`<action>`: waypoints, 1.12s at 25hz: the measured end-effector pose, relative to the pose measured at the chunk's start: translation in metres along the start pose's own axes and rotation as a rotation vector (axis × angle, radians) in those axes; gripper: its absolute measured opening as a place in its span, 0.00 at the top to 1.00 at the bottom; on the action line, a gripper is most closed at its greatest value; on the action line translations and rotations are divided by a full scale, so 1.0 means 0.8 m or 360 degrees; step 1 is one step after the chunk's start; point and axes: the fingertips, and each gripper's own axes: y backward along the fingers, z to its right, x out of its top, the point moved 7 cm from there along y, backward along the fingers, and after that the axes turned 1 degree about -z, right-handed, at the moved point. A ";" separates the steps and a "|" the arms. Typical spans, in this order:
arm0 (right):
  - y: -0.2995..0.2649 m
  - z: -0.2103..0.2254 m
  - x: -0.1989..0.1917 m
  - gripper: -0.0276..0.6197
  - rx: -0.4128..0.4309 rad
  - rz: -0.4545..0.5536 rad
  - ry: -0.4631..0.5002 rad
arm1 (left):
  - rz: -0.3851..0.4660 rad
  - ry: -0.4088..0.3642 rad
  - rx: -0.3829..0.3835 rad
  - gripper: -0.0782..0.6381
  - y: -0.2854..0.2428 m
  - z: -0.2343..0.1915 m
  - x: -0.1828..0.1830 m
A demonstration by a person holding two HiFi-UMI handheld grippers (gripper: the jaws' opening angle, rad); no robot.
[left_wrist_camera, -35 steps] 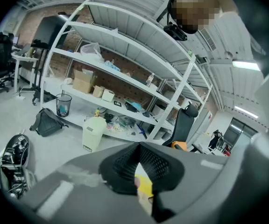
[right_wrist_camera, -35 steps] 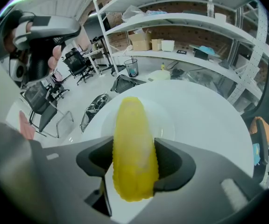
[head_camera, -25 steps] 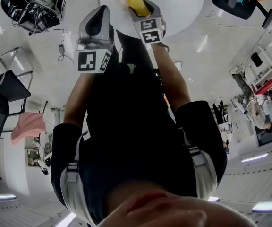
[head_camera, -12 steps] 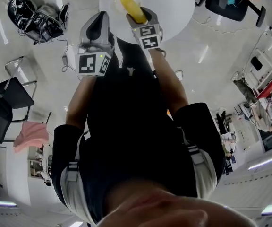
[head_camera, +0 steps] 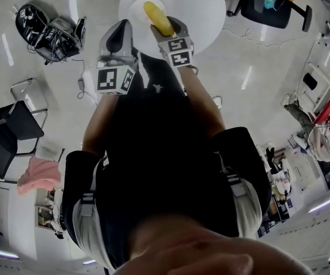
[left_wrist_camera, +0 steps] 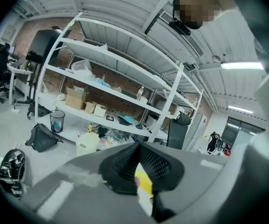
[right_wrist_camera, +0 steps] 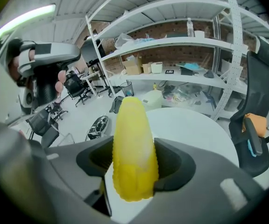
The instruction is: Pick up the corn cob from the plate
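Corn cob (right_wrist_camera: 132, 148) juts from right gripper (head_camera: 168, 28), angled down over table (head_camera: 202, 10).

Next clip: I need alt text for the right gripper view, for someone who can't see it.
A yellow corn cob is clamped between the right gripper's two grey jaws, its tip pointing away from the camera. Below it lies a round white table; behind stand white shelves with boxes and a black office chair at the right.

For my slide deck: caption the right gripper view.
Right gripper holds the corn cob over the round white table.
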 end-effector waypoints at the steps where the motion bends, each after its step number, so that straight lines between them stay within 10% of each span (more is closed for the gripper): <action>1: 0.005 -0.001 0.002 0.55 0.0002 0.0016 -0.0008 | 0.0009 -0.0004 -0.0005 0.88 0.001 0.003 0.002; 28: 0.133 -0.013 0.095 0.55 -0.0013 0.0504 -0.0033 | 0.0225 -0.0143 -0.0060 0.88 0.020 0.045 0.088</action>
